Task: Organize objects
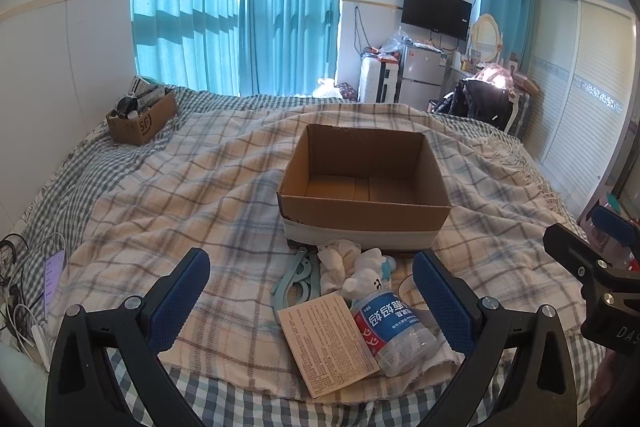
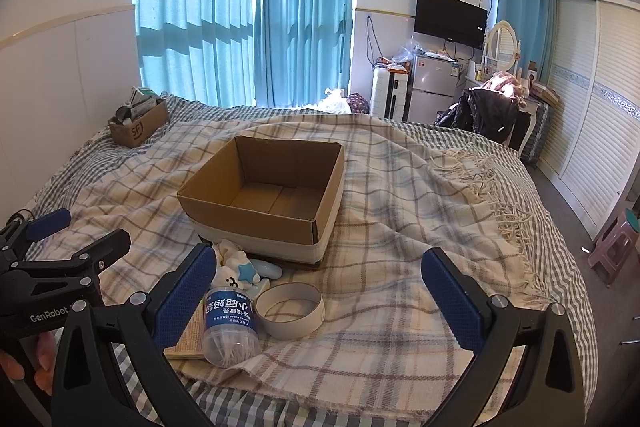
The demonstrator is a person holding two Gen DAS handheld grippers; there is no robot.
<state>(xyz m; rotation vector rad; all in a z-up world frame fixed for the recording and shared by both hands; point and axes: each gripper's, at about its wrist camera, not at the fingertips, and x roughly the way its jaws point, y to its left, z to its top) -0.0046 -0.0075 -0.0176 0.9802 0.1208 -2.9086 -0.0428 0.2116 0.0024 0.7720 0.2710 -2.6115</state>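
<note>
Both grippers, left gripper point(image 1: 312, 303) and right gripper point(image 2: 320, 299), gape wide, holding nothing; bottle point(image 1: 394, 327), leaflet point(image 1: 326, 341), tape ring point(image 2: 290, 311) near cardboard box point(image 1: 362, 187).

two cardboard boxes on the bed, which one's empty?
The large box mid-bed, just beyond the bottle, shows a bare floor. The small box in the far-left corner is stuffed with items.

From my seat the right gripper point(image 1: 596, 247) is cut off by the left wrist view's right edge, my left finger pad point(image 2: 185, 297) hides part of the leaflet point(image 2: 191, 335), and the far small box's point(image 1: 140, 121) contents are too small to identify.
</note>
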